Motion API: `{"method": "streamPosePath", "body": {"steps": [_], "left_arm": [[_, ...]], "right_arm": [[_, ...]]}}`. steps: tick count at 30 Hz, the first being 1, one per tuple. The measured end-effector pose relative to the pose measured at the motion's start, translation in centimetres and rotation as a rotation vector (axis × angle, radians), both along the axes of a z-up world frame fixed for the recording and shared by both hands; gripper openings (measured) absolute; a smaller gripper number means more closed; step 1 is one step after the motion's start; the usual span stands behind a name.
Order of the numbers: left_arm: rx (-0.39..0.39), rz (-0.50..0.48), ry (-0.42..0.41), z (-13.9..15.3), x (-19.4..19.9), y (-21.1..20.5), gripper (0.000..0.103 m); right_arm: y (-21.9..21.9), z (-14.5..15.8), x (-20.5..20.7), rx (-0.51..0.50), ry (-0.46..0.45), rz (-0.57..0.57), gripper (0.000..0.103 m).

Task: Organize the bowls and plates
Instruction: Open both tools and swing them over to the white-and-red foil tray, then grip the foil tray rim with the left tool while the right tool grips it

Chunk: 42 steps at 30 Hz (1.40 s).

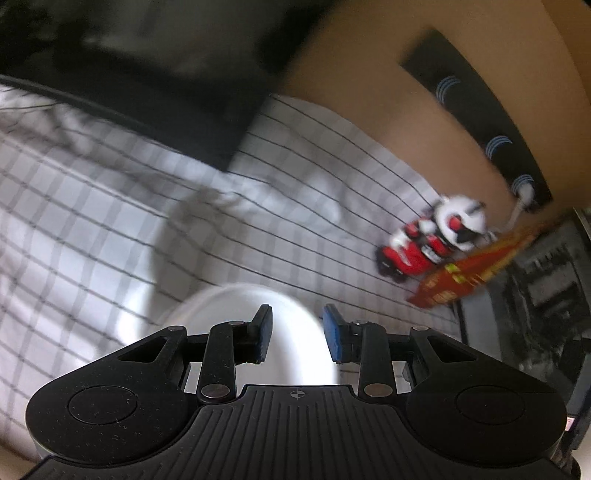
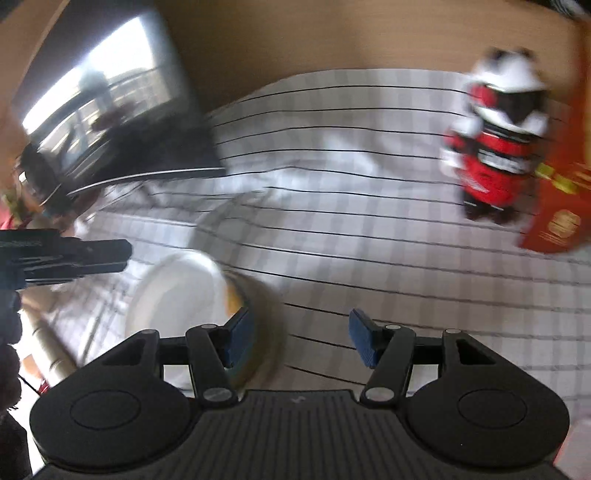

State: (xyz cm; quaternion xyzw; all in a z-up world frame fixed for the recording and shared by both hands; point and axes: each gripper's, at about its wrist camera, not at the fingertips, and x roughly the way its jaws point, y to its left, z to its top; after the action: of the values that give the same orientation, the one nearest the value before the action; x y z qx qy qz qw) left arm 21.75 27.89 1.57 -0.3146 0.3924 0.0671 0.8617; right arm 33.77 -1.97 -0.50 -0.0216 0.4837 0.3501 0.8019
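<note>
Motion blurs both views. In the left wrist view a white bowl [image 1: 236, 314] lies on the checked cloth [image 1: 92, 221], seen below and behind my left gripper [image 1: 297, 332]. Its jaws stand apart and the pads touch nothing. In the right wrist view the white bowl [image 2: 173, 295] rests in or against a yellow-rimmed dish [image 2: 258, 314], left of my right gripper [image 2: 301, 339]. The right gripper is open, only cloth shows in its gap, and its left finger [image 2: 240, 339] overlaps the dish's rim. The left gripper [image 2: 118, 254] reaches in from the left above the bowl.
A red and white toy figure [image 1: 436, 236] [image 2: 498, 147] stands on the cloth beside a red box [image 1: 469, 273] [image 2: 561, 206]. A dark screen [image 1: 147, 81] [image 2: 110, 110] sits at the far side. Bare wooden tabletop [image 2: 332, 33] lies beyond the cloth [image 2: 369, 221].
</note>
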Motion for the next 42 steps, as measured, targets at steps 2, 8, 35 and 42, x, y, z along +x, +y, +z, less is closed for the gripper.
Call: {"method": "streamPosePath", "body": {"steps": [2,8,35,42], "left_arm": [[0.007,-0.043,0.005,-0.2,1.4,-2.4,0.034],[0.014,-0.2,0.048,-2.0,5.3,-11.1,0.034],[0.024,-0.725,0.361,-17.1,14.6,-40.8,0.034],[-0.025,-0.725,0.331,-17.1,13.4,-39.3,0.034]], "right_arm": [[-2.8,-0.4,0.3,-0.014,-0.005,-0.047,0.059],[-11.4,-1.7,0.4,-0.081,-0.07,-0.179,0.059],[-35.2,-12.6,-1.8,-0.182,0.135,-0.559,0.056],[-32.8,-12.4,-2.2,-0.143,0.158,-0.48,0.036]]}}
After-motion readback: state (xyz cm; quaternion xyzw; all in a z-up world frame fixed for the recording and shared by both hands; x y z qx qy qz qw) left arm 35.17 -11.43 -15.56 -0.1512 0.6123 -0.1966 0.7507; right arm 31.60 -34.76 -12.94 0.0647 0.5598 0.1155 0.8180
